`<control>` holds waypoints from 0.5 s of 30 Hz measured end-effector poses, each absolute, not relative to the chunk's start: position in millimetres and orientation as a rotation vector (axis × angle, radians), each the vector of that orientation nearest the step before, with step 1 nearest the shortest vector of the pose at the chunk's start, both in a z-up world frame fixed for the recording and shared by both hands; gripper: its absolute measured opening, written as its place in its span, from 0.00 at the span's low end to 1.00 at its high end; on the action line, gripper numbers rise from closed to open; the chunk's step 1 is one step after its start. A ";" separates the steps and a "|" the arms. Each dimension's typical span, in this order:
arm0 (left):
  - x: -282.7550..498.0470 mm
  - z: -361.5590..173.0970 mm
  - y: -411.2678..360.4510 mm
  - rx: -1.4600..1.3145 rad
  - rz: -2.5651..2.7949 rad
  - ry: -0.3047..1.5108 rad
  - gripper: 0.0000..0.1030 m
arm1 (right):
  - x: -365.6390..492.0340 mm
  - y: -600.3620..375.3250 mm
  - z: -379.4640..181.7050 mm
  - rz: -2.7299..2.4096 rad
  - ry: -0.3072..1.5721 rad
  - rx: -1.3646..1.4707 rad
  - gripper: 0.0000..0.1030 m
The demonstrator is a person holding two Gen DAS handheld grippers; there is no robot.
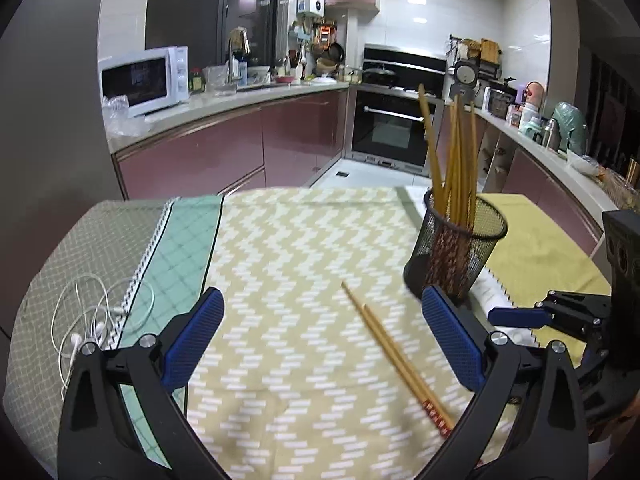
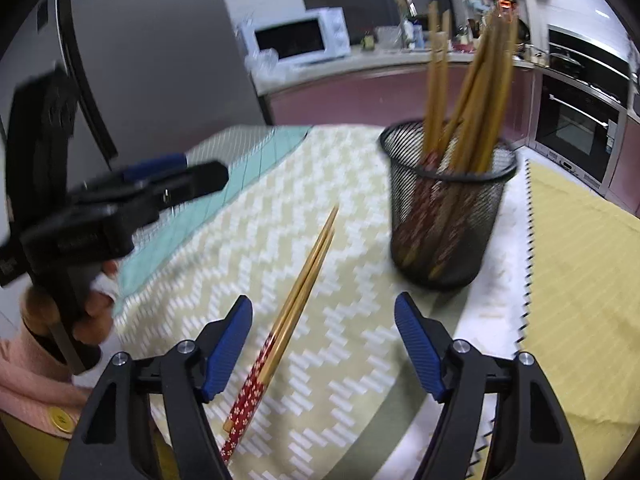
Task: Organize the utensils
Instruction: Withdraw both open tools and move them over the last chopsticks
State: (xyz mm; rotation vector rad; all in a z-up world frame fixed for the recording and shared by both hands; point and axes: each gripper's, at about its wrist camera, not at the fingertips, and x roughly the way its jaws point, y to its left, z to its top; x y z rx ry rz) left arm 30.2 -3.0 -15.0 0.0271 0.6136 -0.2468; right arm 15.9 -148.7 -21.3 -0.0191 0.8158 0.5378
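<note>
Both tongs stand open and empty: the left gripper [image 1: 322, 326] at lower centre, the right gripper [image 2: 324, 344] likewise. A pair of chopsticks [image 2: 280, 328] lies on the zigzag cloth [image 1: 280, 248] between their fingers; the mesh holder [image 2: 444, 208] with more chopsticks stands upright at right.

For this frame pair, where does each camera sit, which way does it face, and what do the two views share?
Left wrist: on the left tool, angled down at the table and kitchen; its open blue fingers show, and the right tool at right.
Right wrist: on the right tool, angled down; its open fingers show, plus the left tool and the hand holding it.
Shared: loose chopsticks, mesh holder, zigzag cloth, microwave.
</note>
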 end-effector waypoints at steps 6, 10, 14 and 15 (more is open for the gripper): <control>29.3 -26.0 1.9 0.014 -0.237 0.650 0.95 | 19.6 -130.7 -35.8 0.534 0.876 -0.052 0.58; 29.1 -31.1 4.3 0.006 -0.234 0.668 0.95 | 20.1 -124.2 -40.4 0.516 0.893 -0.070 0.51; 29.3 -34.9 6.1 0.002 -0.232 0.680 0.95 | 21.9 -119.7 -43.7 0.497 0.905 -0.089 0.48; 29.6 -35.4 6.1 0.001 -0.232 0.682 0.94 | 22.8 -119.9 -44.5 0.498 0.908 -0.089 0.47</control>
